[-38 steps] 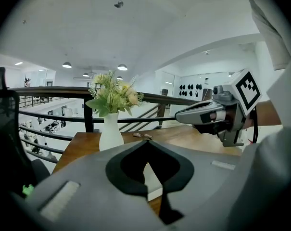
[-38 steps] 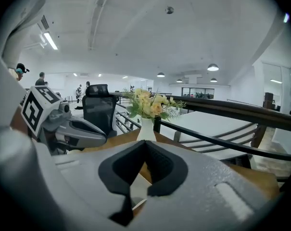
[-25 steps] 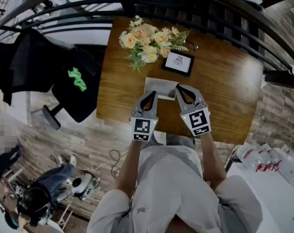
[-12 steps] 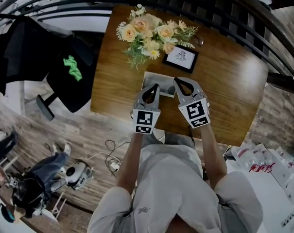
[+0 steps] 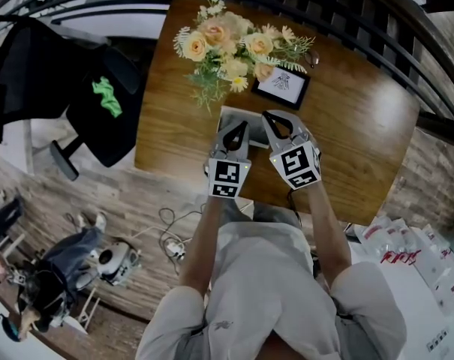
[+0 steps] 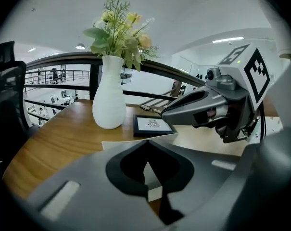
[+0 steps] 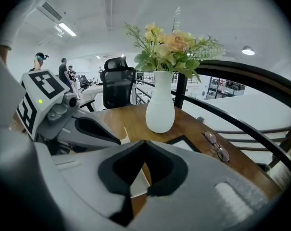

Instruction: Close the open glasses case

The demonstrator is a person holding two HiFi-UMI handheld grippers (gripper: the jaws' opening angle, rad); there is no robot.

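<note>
The open glasses case (image 5: 236, 117) is a pale flat box lying on the wooden table (image 5: 362, 126), just in front of the flower vase. My left gripper (image 5: 242, 125) is shut and empty, with its tip over the case's near part. Over the case's right end, my right gripper (image 5: 266, 115) is also shut and empty. In the left gripper view the case's pale lid edge (image 6: 135, 142) shows just past the closed tips (image 6: 146, 141). In the right gripper view a bit of the case (image 7: 136, 178) shows through the gap behind the tips (image 7: 144, 141).
A white vase (image 6: 109, 105) of flowers (image 5: 234, 43) stands just behind the case. A black picture frame (image 5: 283, 86) lies to its right, and a pair of glasses (image 7: 216, 146) lies by the dark railing (image 5: 377, 28). A black office chair (image 5: 99, 118) stands left of the table.
Both grippers have moved forward and closer together, from the case's near corners to over the case. Both stay shut.
</note>
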